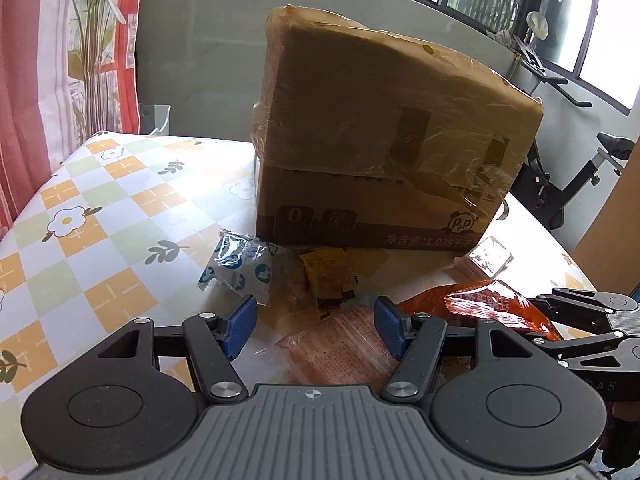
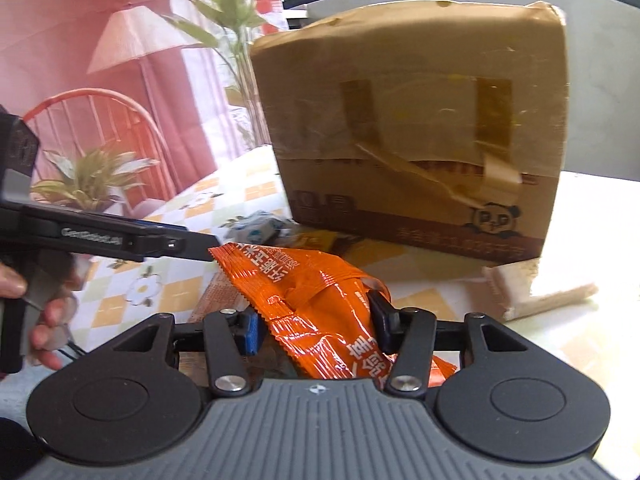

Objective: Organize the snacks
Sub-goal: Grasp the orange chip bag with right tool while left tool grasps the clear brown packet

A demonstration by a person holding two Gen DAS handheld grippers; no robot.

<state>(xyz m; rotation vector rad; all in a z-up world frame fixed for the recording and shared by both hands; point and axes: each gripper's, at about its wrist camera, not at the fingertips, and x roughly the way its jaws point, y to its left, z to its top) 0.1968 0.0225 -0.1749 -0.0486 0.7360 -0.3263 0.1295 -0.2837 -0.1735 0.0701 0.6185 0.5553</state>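
Observation:
An orange snack packet [image 2: 320,296] sits crumpled between the pads of my right gripper [image 2: 316,324], which is shut on it just above the table. The same orange packet [image 1: 492,308] shows at the right of the left wrist view. My left gripper [image 1: 316,326] stands open over a pink patterned packet [image 1: 340,348] lying flat on the table, with nothing between its pads. Beyond it lie a blue-and-white packet [image 1: 240,272] and a yellow-brown packet [image 1: 324,272]. A taped cardboard box [image 1: 380,152] stands behind the pile.
The table carries a chequered flower cloth [image 1: 100,220]. A clear-wrapped pale packet [image 2: 536,288] lies by the box's right corner. A printed curtain [image 1: 40,80] hangs on the left and an exercise bike [image 1: 580,176] stands past the table's right edge.

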